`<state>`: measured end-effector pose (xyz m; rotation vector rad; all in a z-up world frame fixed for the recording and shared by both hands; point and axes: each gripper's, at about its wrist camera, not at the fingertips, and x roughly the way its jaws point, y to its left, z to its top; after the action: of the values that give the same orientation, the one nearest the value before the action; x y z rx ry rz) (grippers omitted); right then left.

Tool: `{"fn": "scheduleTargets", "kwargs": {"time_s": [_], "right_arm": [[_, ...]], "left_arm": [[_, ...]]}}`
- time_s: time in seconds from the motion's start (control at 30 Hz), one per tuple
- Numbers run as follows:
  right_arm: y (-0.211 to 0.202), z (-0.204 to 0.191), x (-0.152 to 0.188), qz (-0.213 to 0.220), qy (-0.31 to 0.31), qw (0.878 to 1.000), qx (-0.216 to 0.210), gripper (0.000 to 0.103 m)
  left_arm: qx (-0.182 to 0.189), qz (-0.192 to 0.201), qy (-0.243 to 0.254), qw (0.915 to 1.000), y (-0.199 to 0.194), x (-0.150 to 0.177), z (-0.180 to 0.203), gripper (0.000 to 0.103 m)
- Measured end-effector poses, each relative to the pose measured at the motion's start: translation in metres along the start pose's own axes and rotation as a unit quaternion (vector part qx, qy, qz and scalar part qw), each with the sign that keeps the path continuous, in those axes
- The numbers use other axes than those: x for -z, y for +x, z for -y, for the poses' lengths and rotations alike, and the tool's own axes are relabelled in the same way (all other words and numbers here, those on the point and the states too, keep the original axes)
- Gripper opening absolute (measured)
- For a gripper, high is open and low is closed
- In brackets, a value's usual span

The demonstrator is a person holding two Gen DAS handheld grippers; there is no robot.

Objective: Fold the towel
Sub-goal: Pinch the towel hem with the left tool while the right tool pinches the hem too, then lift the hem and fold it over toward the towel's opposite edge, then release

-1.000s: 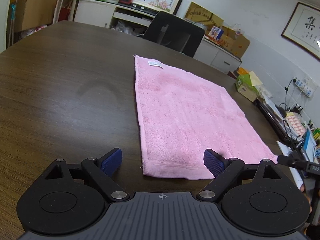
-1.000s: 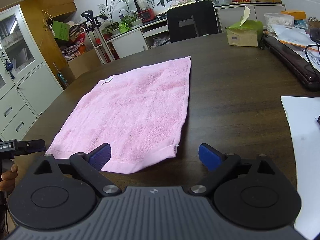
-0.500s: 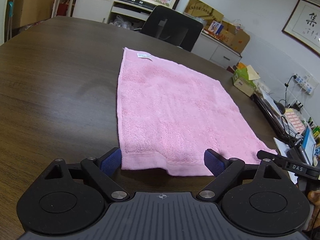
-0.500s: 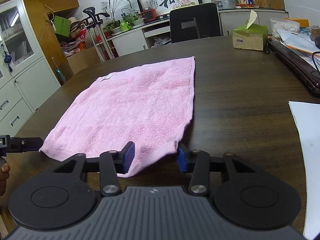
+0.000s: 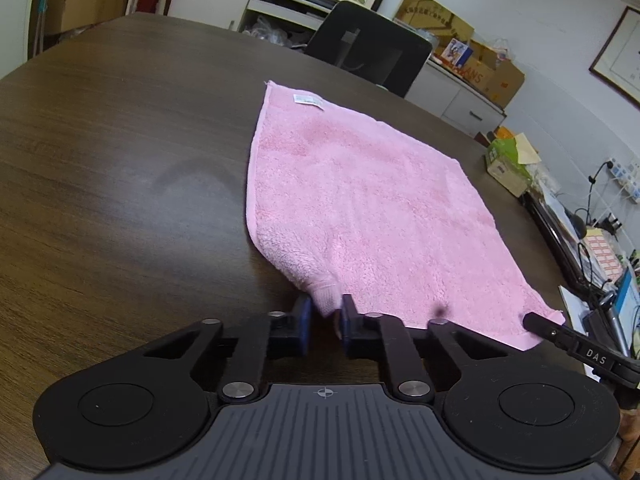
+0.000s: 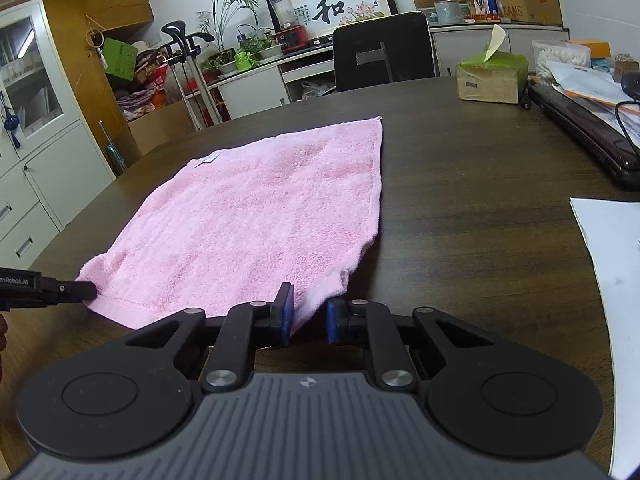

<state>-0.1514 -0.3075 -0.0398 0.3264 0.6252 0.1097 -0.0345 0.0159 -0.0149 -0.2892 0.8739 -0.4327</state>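
Since a second ago both grippers have closed, the left gripper pinching the pink towel's near left corner, the right gripper closing around its near right corner, the towel's length stretching away from both across the table.

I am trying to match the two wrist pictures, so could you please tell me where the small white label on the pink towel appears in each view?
Left wrist view: the white label sits at the towel's far left corner, upper middle of the picture.
Right wrist view: the label lies at the towel's far left corner, left of centre.
Shared landmark: the black office chair behind the table's far edge, also seen here.
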Motion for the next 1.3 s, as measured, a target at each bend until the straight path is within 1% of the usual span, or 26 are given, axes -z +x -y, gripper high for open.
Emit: {"fn": "scheduleTargets", "kwargs": {"time_s": [0.13,0.27,0.3,0.4,0.57,0.63,0.73,0.8,0.83,0.93,0.97,1.07,1.13,1.2,1.23,1.3], "right_arm": [[-0.002,0.002,0.001,0.002,0.010,1.000,-0.004,0.008],[-0.005,0.001,0.004,0.002,0.007,1.000,-0.008,0.005],[-0.006,0.000,0.005,0.003,0.006,1.000,-0.008,0.005],[-0.012,-0.003,0.008,0.012,-0.002,1.000,-0.005,0.004],[-0.030,-0.001,0.015,0.017,0.023,0.999,-0.023,0.004],[-0.051,0.001,0.019,0.028,0.040,0.998,-0.042,0.004],[-0.080,0.004,0.024,0.044,0.058,0.995,-0.066,0.004],[-0.110,0.007,0.028,0.068,0.083,0.989,-0.098,0.004],[-0.114,0.007,0.028,0.073,0.087,0.988,-0.102,0.004],[-0.131,0.009,0.021,0.102,0.112,0.981,-0.124,0.004],[-0.131,0.009,0.014,0.114,0.119,0.978,-0.125,0.004],[-0.119,0.006,-0.008,0.134,0.115,0.978,-0.109,0.004],[-0.108,0.005,-0.022,0.140,0.110,0.979,-0.099,0.004],[-0.081,0.008,-0.045,0.136,0.106,0.982,-0.076,0.004],[-0.074,0.009,-0.049,0.133,0.105,0.983,-0.072,0.004],[-0.043,0.014,-0.067,0.123,0.104,0.986,-0.052,0.004]], "left_arm": [[0.002,0.009,-0.004,0.9999,-0.002,0.004,0.000,0.004],[-0.001,0.034,0.024,0.9991,-0.013,0.011,0.007,0.004],[-0.002,0.044,0.036,0.9984,-0.019,0.014,0.009,0.004],[0.003,0.061,0.050,0.9969,-0.029,0.017,0.013,0.004],[0.015,0.083,0.061,0.9946,-0.047,0.025,0.017,0.004],[0.021,0.088,0.063,0.9939,-0.059,0.032,0.020,0.004],[0.042,0.099,0.068,0.9919,-0.089,0.047,0.026,0.004],[0.051,0.109,0.073,0.9901,-0.100,0.050,0.030,0.005],[0.057,0.116,0.076,0.9886,-0.107,0.051,0.032,0.005],[0.066,0.135,0.079,0.9855,-0.118,0.043,0.041,0.005],[0.063,0.144,0.080,0.9844,-0.118,0.033,0.046,0.005],[0.050,0.146,0.079,0.9848,-0.103,0.004,0.052,0.005],[0.037,0.142,0.077,0.9862,-0.086,-0.017,0.056,0.005],[0.024,0.137,0.074,0.9875,-0.071,-0.034,0.057,0.005],[0.011,0.134,0.070,0.9885,-0.060,-0.043,0.057,0.005],[-0.007,0.129,0.075,0.9888,-0.038,-0.061,0.058,0.006]]}}
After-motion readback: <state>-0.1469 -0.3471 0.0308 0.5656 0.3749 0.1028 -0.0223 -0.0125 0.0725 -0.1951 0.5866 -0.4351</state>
